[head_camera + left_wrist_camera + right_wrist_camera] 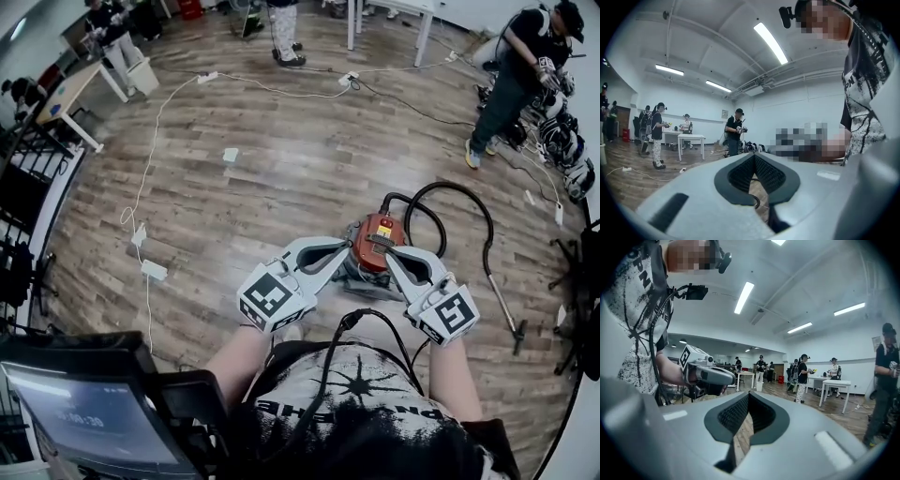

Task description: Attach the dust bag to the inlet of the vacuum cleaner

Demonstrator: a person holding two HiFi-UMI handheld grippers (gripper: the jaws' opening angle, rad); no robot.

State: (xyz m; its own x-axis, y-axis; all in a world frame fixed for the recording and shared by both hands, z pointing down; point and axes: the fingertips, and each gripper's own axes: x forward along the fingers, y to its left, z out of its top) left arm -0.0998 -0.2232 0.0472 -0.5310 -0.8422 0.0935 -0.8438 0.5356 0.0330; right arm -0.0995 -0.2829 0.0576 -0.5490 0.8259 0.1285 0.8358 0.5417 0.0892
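Jaws of left gripper [345,249] and right gripper [394,255], both closed, hover above vacuum cleaner [368,244].

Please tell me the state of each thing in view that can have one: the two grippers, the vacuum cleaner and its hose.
left gripper: shut, nothing between the jaws.
right gripper: shut, nothing between the jaws.
vacuum cleaner: stands on the floor just ahead of both grippers; open or closed, cannot tell.
hose: lies in a loop on the floor.

Only "PN" reads on the person's shirt [633,310]; the vacuum cleaner [373,251] bears a yellow label [383,231], illegible.
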